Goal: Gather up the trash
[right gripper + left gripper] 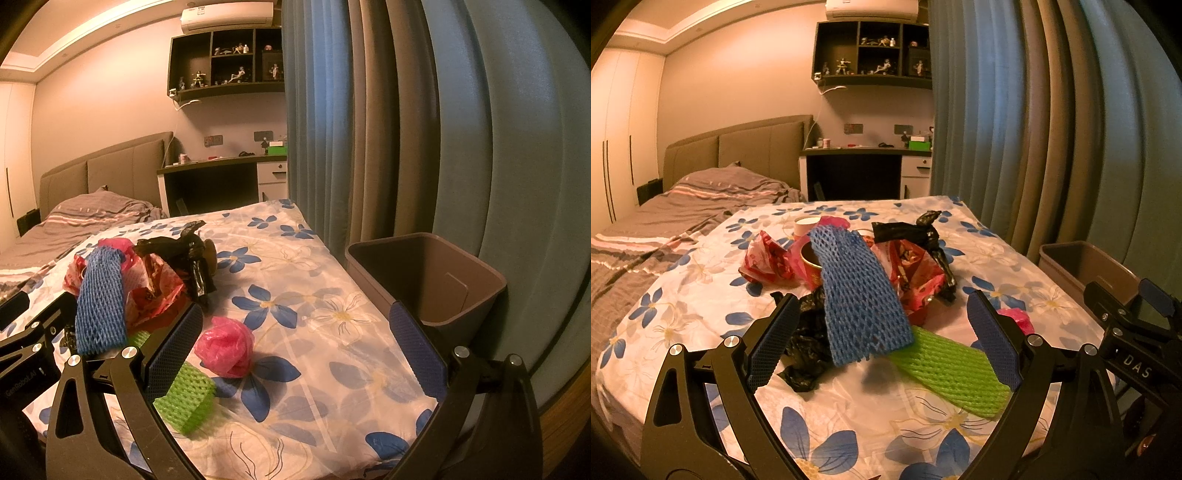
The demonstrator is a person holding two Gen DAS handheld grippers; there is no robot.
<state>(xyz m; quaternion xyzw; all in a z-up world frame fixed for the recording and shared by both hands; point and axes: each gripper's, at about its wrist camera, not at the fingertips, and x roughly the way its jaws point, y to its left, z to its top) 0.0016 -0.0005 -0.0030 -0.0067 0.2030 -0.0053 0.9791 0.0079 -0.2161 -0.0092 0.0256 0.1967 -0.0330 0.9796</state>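
Observation:
A heap of trash lies on the flowered bedspread [871, 413]: a blue foam net [862, 295] on top, a green foam net [955, 371] in front, black bags [916, 230], red wrappers [766, 258] and paper cups [806, 223]. My left gripper [886, 339] is open, its fingers on either side of the blue and green nets, holding nothing. In the right wrist view a crumpled pink bag [226, 350] lies on the bedspread [332, 354] between the fingers of my open right gripper [299, 352]. The green foam net [186, 400] lies by its left finger. A brown bin [436, 284] stands beside the bed at right.
Blue-grey curtains [406, 129] hang right behind the bin [1082, 269]. A grey striped duvet [683, 206] covers the bed's far left. A desk [864, 151] and wall shelf [871, 51] stand at the back. The right gripper's body [1137, 332] shows at the left view's edge.

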